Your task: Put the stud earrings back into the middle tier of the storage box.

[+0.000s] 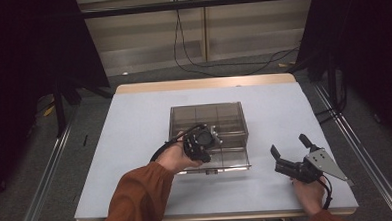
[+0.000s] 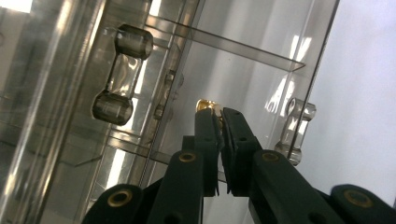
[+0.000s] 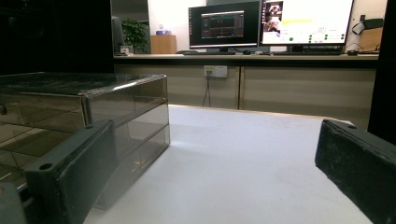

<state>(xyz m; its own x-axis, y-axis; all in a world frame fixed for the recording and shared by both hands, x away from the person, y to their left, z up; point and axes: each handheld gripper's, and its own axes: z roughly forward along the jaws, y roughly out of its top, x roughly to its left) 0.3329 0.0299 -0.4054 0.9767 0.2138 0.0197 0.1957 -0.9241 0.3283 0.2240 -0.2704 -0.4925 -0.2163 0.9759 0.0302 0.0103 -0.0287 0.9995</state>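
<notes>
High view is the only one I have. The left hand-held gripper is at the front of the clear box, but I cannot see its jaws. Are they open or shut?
Observer: The left gripper view shows the left hand-held gripper with its jaws almost together, pinching a small gold piece.
Operator: What is next to it?
Observer: A clear drawer handle stands beside the jaws, apart from them.
Operator: Where does the right one point?
Observer: The right hand-held gripper, wide open, looks past the clear box toward two lit monitors on a desk.
</notes>
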